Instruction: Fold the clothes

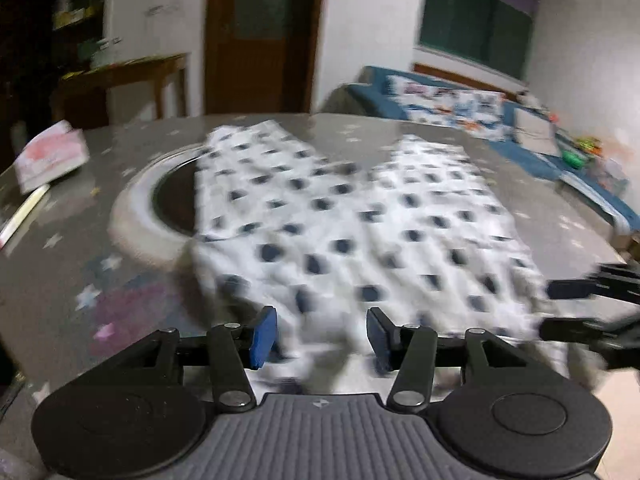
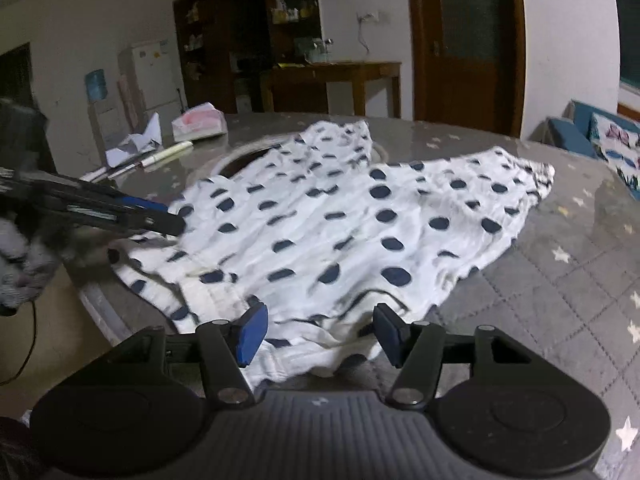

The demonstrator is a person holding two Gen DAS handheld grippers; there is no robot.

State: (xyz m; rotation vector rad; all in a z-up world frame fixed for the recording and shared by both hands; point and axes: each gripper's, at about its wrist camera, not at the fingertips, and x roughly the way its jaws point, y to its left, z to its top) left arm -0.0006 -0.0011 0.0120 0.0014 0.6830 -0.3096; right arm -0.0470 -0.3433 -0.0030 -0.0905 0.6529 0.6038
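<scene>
1. Where the left view blurs, the garment (image 1: 352, 232) lies spread on the table (image 1: 80, 264); left gripper (image 1: 322, 334) open over its near hem.
2. Right view alone shows pens (image 2: 160, 158); right gripper (image 2: 318, 334) open above the hem too.

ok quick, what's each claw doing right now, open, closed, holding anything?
Left claw: open, nothing gripped, poised over the near edge of the polka-dot garment.
Right claw: open, holding nothing, above the same garment's near edge.
</scene>
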